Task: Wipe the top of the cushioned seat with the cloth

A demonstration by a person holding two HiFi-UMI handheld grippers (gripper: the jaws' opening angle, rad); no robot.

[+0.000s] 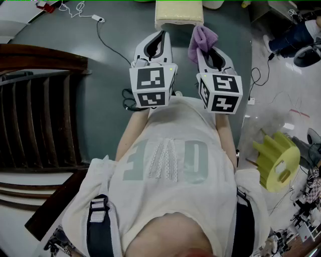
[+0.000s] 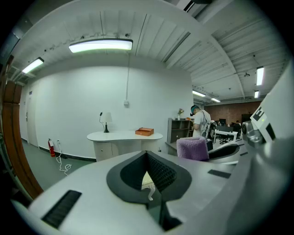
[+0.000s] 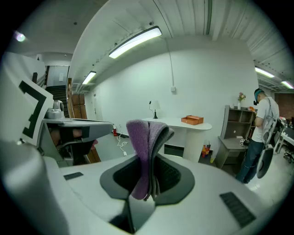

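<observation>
The person holds both tools out in front of the chest, side by side and apart. The right hand-held gripper [image 1: 208, 52] [image 3: 149, 170] is clenched on the purple cloth [image 1: 202, 39] [image 3: 144, 137], which is folded and stands up out of the closed jaws, with its lower end hanging between the pads. The left hand-held gripper [image 1: 159, 40] [image 2: 148, 158] carries nothing; its jaws meet at the tips, leaving only a small gap lower down.

The cream cushioned seat [image 1: 178, 15] lies ahead of both tools at the top of the head view, on the grey-green floor [image 1: 100, 100]. The cloth's upper end shows just beside the seat's near right corner; whether it touches cannot be told.

A dark wooden slatted structure [image 1: 35, 120] stands at the person's left, and a yellow plastic piece [image 1: 276, 160] lies at the right. Across the room a white curved desk [image 2: 124, 136] bears a lamp [image 2: 105, 120] and an orange box [image 2: 144, 131], and another person [image 3: 262, 128] stands by some shelves
</observation>
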